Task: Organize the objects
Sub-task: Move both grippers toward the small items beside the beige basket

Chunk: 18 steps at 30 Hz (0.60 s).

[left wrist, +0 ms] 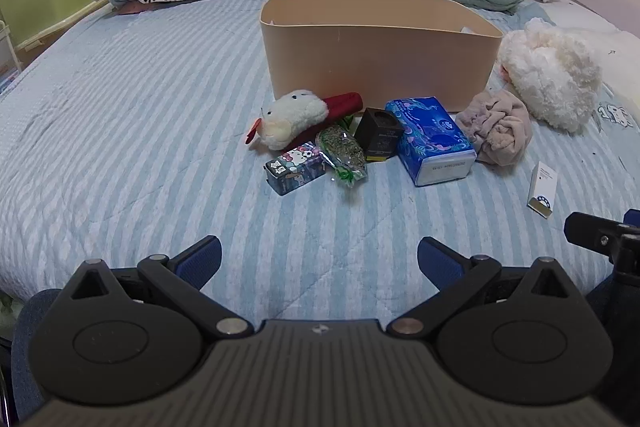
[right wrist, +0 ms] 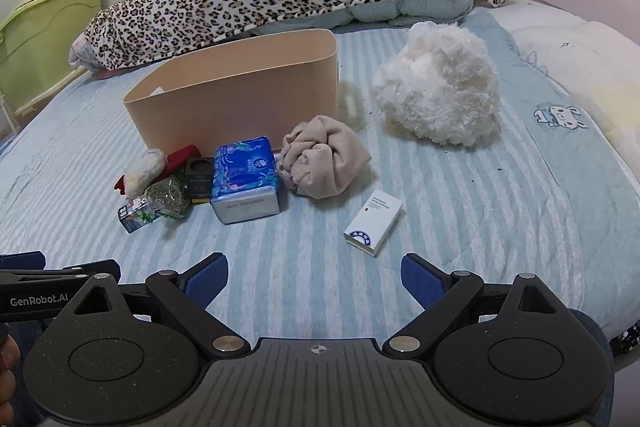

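Nearest the right gripper [right wrist: 315,277], whose jaws are spread wide and empty, a white box [right wrist: 373,224] is seen lying flat on the striped bedspread [right wrist: 460,219]. It should be straddled squarely across its narrow sides (soft bedding gives). The left gripper [left wrist: 319,261] is likewise spread, holding nothing. The beige bin [right wrist: 236,95] stands beyond.

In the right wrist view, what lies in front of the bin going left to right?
Cartoon tin → bag of dried herbs → blue tissue pack → crumpled beige cloth → small white box → fluffy white plush, all on the striped bedspread by the beige bin.
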Available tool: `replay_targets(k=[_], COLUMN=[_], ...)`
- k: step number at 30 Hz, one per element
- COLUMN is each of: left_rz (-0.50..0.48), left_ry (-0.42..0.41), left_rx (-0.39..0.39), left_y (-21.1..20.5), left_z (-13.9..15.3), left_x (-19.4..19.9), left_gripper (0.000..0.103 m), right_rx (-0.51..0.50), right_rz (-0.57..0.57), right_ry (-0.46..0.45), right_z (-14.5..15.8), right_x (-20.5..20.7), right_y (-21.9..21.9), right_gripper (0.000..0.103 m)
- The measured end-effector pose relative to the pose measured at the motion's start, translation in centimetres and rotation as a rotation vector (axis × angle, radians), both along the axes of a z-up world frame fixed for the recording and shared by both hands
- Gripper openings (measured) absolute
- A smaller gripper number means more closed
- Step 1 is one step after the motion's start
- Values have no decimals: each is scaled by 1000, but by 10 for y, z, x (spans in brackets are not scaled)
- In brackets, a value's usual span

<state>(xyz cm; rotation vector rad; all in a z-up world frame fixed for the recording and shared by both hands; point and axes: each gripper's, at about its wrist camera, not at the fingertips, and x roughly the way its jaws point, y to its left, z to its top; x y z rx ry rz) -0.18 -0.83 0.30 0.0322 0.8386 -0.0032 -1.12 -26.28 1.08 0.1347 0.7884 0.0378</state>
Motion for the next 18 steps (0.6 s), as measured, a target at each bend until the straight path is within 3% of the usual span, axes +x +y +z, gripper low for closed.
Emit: replay_targets(k=[18], left_rz=[1], left_ry=[1], left_rx=[19], left_y=[3], left_z=[-11], left_x=[23], left_gripper=[103], right_rx=[8], right_rz=[-8], right_ry=[3], right_z=[-14], right_x=[26], right_y=[-11], right_gripper=[87])
